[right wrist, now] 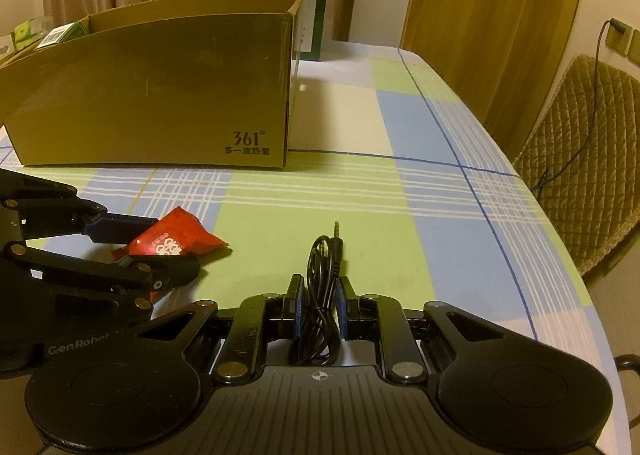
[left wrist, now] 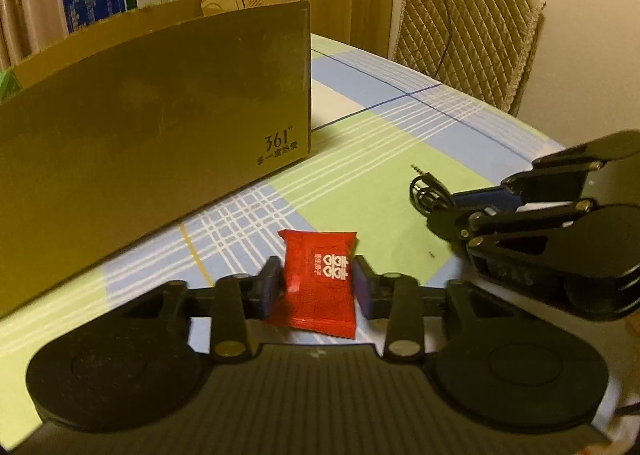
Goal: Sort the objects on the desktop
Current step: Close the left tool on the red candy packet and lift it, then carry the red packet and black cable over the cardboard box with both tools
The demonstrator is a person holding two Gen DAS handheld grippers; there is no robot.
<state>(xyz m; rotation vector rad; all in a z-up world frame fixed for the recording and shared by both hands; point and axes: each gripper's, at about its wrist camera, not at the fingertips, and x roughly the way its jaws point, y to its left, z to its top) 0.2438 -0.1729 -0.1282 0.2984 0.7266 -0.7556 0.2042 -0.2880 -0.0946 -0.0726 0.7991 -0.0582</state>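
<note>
Left wrist view shows the left gripper [left wrist: 318,283] closed on a red candy sachet [left wrist: 318,281], its two blue pads pressing the packet's sides at about mid-height while the lower edge rests on or hangs just above the checked tablecloth [left wrist: 400,135]. Such a sachet is likely very light, crinkly and slick, so it may buckle or slide under a hard squeeze; a hold across the filled middle, as here, looks safer than one on the flat crimped ends. From the right wrist view, the right gripper [right wrist: 319,305] is clamped nearly shut on a coiled black audio cable [right wrist: 322,287], the bundle running straight up between the fingers with its jack plug sticking out just beyond the tips. That cable is light, limp and springy; loops may spill unless the whole bundle is pinched at once, which seems to be so. Both items lie near each other, in front of the open cardboard box [right wrist: 160,95], the likely place for them.
</note>
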